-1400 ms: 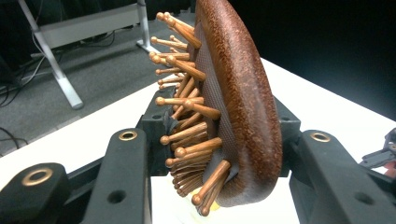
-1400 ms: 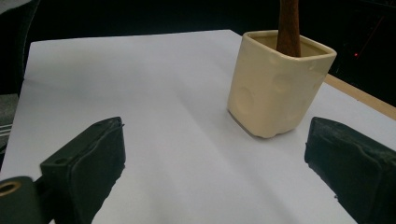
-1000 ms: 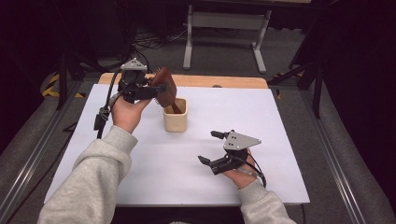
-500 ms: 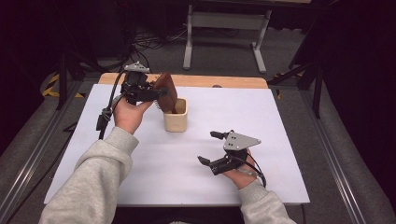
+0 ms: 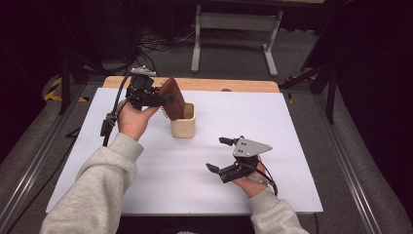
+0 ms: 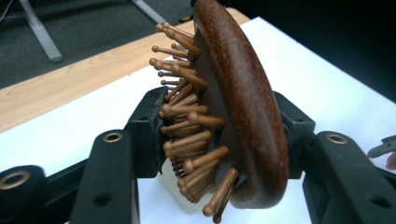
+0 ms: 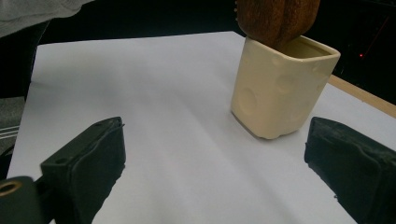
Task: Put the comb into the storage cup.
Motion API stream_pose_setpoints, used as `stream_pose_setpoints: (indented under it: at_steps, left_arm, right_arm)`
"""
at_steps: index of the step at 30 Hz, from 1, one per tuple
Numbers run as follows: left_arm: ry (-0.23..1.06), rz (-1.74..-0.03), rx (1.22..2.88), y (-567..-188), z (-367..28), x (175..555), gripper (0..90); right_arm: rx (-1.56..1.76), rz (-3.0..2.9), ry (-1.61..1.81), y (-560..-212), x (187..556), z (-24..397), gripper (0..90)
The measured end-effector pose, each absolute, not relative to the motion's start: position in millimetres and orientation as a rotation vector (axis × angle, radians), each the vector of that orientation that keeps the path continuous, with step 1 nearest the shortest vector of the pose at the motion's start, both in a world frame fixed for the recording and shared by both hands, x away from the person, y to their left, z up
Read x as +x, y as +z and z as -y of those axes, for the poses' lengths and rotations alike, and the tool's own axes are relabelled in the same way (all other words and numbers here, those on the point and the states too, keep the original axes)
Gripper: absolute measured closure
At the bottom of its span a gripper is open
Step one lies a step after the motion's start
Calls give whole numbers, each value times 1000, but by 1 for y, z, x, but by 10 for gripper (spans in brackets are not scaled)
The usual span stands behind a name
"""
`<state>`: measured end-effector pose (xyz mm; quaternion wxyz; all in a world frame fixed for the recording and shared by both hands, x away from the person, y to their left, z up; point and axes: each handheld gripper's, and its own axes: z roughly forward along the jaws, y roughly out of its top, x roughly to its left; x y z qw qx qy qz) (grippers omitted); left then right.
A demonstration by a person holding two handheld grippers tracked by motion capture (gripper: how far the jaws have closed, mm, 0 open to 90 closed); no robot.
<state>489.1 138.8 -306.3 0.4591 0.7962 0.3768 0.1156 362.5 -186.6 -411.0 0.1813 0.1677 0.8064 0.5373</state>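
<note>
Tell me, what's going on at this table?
A person works with a gripper in each hand. The left gripper has put a wooden hairbrush handle-down into a cream cup on the white table. Its jaws have just been opening, with the brush head between them, so it seems to be letting go. The right gripper hangs open nearby, holding nothing.

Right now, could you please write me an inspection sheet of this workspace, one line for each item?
Surface: white table top, bare around the work; wooden strip at the far edge.
Job's things: brown wooden hairbrush standing tilted in the cream cup, pins facing left.
Clutter: nothing seen.
Grippers: left gripper around the brush head, its jaws have just been opening; right gripper open, holding nothing, near the front edge.
Cables: black cable trails from the left gripper.
Surroundings: dark floor, grey metal stand behind the table.
</note>
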Motion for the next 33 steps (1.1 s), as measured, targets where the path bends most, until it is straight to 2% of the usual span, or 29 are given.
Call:
stream_pose_setpoints:
  at_steps: [7, 10, 13, 14, 16, 20, 26, 33]
  left_arm:
    - [309, -941, 1966, -306, -141, 487, 444]
    - [328, -941, 1963, -306, -145, 487, 400]
    - [329, -941, 1936, -306, -150, 487, 283]
    - [321, -944, 1921, -306, -152, 487, 213]
    - [341, -939, 1907, -305, -156, 486, 192]
    - [400, -913, 1852, -302, -169, 481, 46]
    - [436, -879, 1829, -296, -180, 469, 7]
    - [511, -711, 1801, -290, -189, 435, 3]
  right_arm:
    - [472, -2277, 1519, -411, 363, 186, 59]
    - [474, -2276, 1519, -411, 363, 187, 59]
    - [474, -2275, 1521, -411, 362, 187, 59]
    - [474, -2272, 1522, -411, 363, 187, 59]
    - [476, -2272, 1523, -411, 363, 187, 59]
    - [479, -2271, 1525, -410, 363, 188, 59]
    - [485, -2263, 1528, -409, 363, 189, 58]
    - [480, -2231, 1543, -401, 362, 194, 58]
